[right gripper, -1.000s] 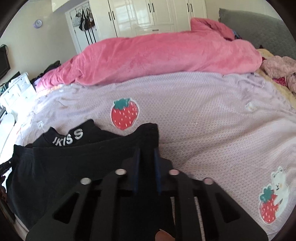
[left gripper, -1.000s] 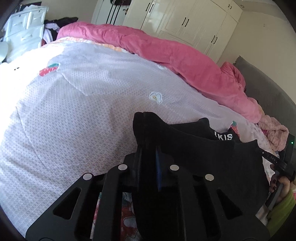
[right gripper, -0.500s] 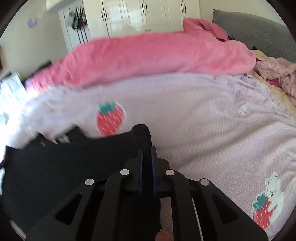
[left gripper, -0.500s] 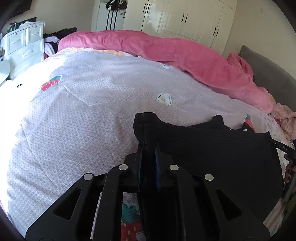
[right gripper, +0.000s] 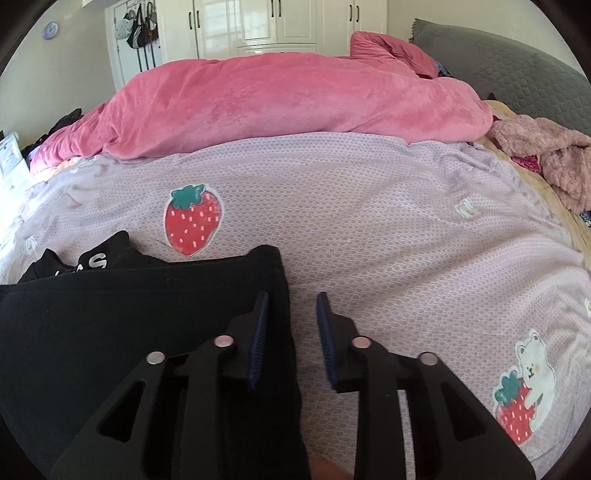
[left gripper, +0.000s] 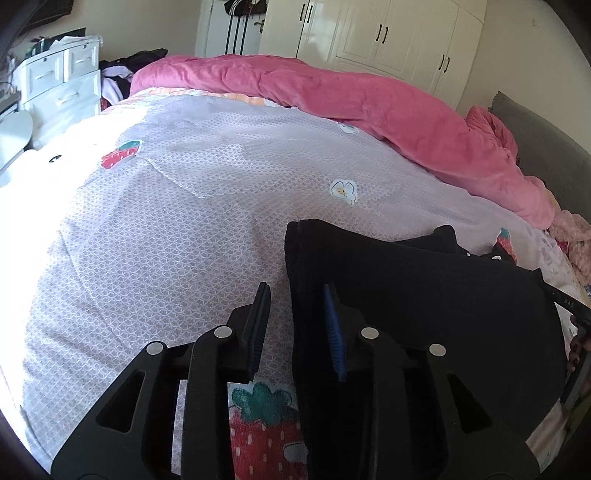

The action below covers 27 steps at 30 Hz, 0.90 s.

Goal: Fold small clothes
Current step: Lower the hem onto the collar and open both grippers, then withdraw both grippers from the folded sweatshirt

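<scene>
A black garment [left gripper: 424, 306] lies flat on the lilac bedspread [left gripper: 177, 229], white letters showing on its far band [right gripper: 94, 260]. In the left wrist view my left gripper [left gripper: 295, 295] straddles the garment's left edge. Its jaws are opening: the left pad stands over bare bedspread, the right finger over black cloth, and neither presses. In the right wrist view my right gripper [right gripper: 291, 301] straddles the same garment's [right gripper: 129, 325] right edge. Its jaws are opening too, and the cloth edge lies loose between them.
A rolled pink duvet [right gripper: 288, 99] runs along the far side of the bed. A grey headboard [right gripper: 517, 70] and a fluffy pink garment [right gripper: 546, 155] lie to the right. White wardrobes [left gripper: 388, 33] and drawers [left gripper: 59, 85] stand beyond the bed.
Both grippers were shut on the garment's near corners, holding them raised. Both jaws have now parted, the corners have dropped, and the black cloth rests flat on the bedspread.
</scene>
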{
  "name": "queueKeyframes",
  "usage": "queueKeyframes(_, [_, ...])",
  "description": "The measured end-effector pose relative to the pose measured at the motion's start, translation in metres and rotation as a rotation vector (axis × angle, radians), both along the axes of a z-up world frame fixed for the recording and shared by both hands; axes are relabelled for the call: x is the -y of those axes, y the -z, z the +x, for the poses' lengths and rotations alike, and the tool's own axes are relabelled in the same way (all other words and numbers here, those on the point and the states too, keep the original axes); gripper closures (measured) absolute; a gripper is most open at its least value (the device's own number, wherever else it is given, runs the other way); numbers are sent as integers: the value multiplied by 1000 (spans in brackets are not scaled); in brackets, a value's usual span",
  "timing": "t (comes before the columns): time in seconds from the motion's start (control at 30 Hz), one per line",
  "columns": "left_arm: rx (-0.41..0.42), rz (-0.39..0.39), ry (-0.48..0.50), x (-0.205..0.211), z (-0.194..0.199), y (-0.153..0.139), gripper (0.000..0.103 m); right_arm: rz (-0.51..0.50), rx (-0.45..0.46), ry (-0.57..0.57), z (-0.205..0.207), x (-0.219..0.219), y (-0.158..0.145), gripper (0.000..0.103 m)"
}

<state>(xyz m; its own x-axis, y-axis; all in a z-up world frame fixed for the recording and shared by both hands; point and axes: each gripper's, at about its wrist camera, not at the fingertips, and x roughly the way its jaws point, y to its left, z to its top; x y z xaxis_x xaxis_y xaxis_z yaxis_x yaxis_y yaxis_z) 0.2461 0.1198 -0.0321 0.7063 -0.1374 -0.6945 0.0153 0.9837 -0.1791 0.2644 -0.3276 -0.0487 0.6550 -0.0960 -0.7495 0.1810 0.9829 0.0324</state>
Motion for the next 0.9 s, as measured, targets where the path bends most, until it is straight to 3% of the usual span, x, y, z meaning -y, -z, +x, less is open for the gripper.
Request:
queueKeyframes(0.17, [-4,5,-4,1,-6,-2,81,13,-8,27,-6,7,0,66])
queueKeyframes(0.37, [-14,7,-35,-5,-14,-6,73,32,-21,61,-16,14,-1,51])
queueKeyframes(0.43, [-10,12,-49,-7,-18,-9,70,55,-12,60,-21,16,-4,51])
queueKeyframes(0.6, [16,8,-81,-16,-28,-22,60,40,46,59,-44,14,-27,35])
queueKeyframes(0.77, [54,-29,-107,-28,-44,-36,43,66,102,17,-68,4,-51,11])
queueKeyframes(0.9, [78,-53,-122,-38,-58,-44,23,83,143,-53,-87,-15,-64,7])
